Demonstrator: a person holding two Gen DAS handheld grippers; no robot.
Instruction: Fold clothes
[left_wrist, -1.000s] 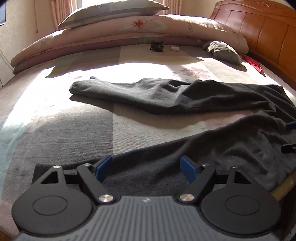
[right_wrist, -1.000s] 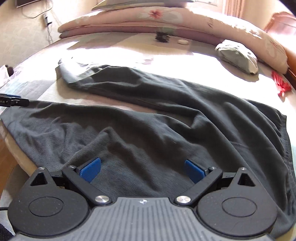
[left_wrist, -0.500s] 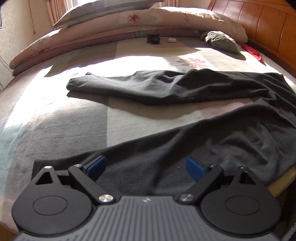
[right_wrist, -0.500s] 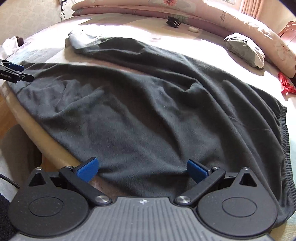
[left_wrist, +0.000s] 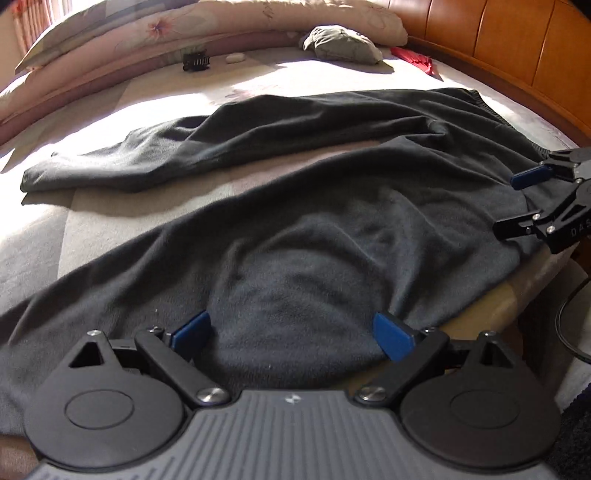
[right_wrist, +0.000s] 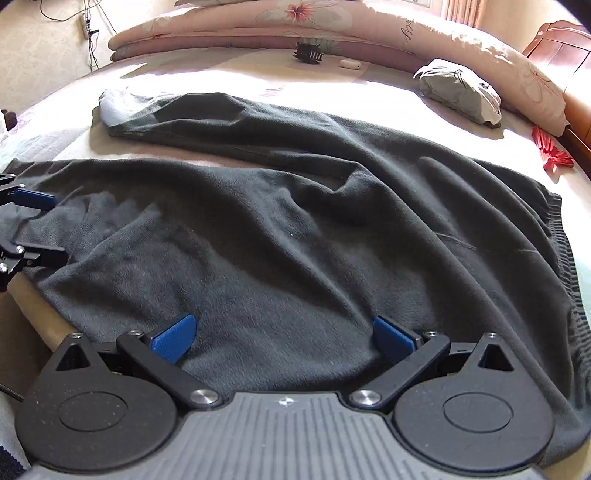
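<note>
Dark grey sweatpants (left_wrist: 295, 240) lie spread across the bed, with the far leg stretched to the left and the near leg running along the bed's front edge. My left gripper (left_wrist: 291, 325) hovers open and wide over the near leg, with only cloth below its blue pads. In the right wrist view the same sweatpants (right_wrist: 295, 240) fill the middle, their ribbed waistband at the right. My right gripper (right_wrist: 283, 325) is open over the cloth near the front edge. Each gripper shows in the other's view: the right gripper (left_wrist: 511, 203) at the waist end, the left gripper (right_wrist: 40, 225) at the left.
A folded grey-green garment (left_wrist: 341, 44) lies near the rolled duvet (right_wrist: 332, 22) at the back. A red item (left_wrist: 417, 61), a black hair clip (left_wrist: 195, 62) and a small white object (right_wrist: 349, 63) also lie on the bed. A wooden headboard (left_wrist: 498, 44) stands at the right. The wooden bed edge (left_wrist: 480, 314) runs below the cloth.
My left gripper has slid right along the near leg and its jaws have widened; the right gripper has come into its view. My right gripper has moved closer to the cloth.
</note>
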